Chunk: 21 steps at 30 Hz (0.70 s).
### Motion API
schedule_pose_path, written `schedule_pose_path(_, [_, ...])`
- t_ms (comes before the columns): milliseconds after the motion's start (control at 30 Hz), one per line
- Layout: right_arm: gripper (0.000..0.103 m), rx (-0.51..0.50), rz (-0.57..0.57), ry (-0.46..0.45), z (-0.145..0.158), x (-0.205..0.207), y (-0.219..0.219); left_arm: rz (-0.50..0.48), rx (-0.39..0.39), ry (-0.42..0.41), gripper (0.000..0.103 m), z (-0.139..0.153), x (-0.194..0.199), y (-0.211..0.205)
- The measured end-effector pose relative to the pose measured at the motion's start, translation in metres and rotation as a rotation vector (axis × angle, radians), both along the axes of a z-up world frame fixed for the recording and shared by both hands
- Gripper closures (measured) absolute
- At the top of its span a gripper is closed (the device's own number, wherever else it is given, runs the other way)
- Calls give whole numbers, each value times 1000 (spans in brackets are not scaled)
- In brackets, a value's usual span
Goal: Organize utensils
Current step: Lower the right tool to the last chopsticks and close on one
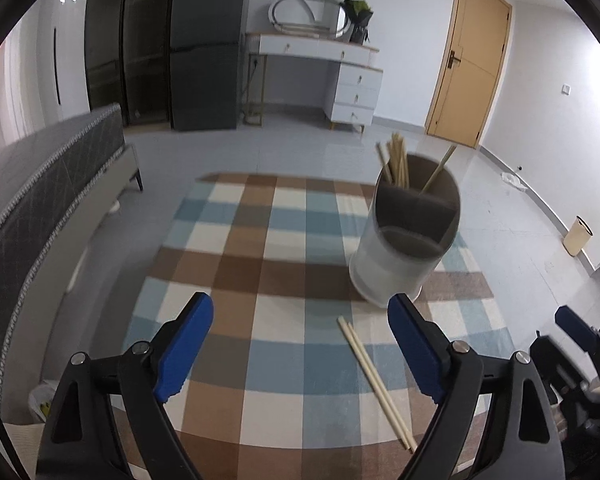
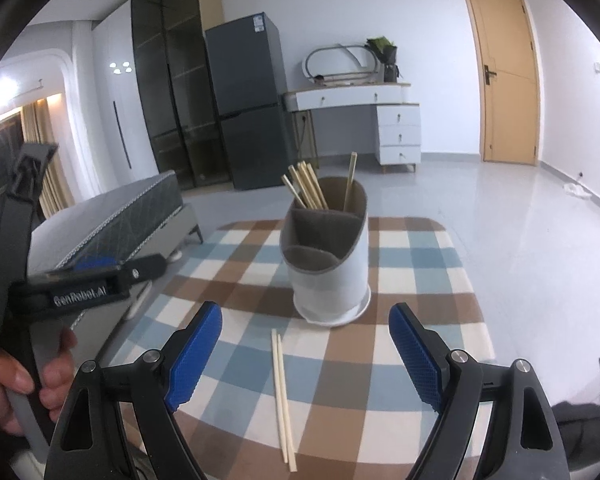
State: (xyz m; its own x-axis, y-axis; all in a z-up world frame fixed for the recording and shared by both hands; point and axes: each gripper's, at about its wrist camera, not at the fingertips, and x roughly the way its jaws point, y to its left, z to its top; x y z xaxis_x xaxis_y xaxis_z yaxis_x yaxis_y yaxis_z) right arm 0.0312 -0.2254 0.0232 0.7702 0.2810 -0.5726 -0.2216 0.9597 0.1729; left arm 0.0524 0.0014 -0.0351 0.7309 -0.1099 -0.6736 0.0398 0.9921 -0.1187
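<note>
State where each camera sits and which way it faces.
Left wrist: on the open left gripper, facing forward over the checked cloth toward the holder.
Right wrist: on the open right gripper, facing the same way; the person's hand shows.
Both see the loose chopsticks and the door.
</note>
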Motion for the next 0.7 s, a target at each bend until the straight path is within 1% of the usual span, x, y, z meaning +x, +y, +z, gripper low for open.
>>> schedule_pose_path(100, [15, -6, 1, 46, -10, 6, 2, 30, 24, 32, 17, -13, 5, 4])
schedule_pose_path(167, [15, -26, 6, 82, -16, 11, 6, 45, 4, 57, 17, -17, 12, 8])
schedule_pose_path(400, [15, -83, 23, 171, -39, 25, 22, 88, 0, 76, 17, -23, 21, 16])
schedule_pose_path(500, [15, -96, 28, 232, -52, 35, 26, 102, -18, 103, 17, -28, 27, 21])
schedule_pose_path(600, [15, -139, 42, 279, -63, 46, 34, 118, -46, 153, 17, -31, 35, 28])
schedule_pose_path(700, [15, -178, 80, 313, -74, 60, 44, 147, -69, 165, 17, -32, 40, 36])
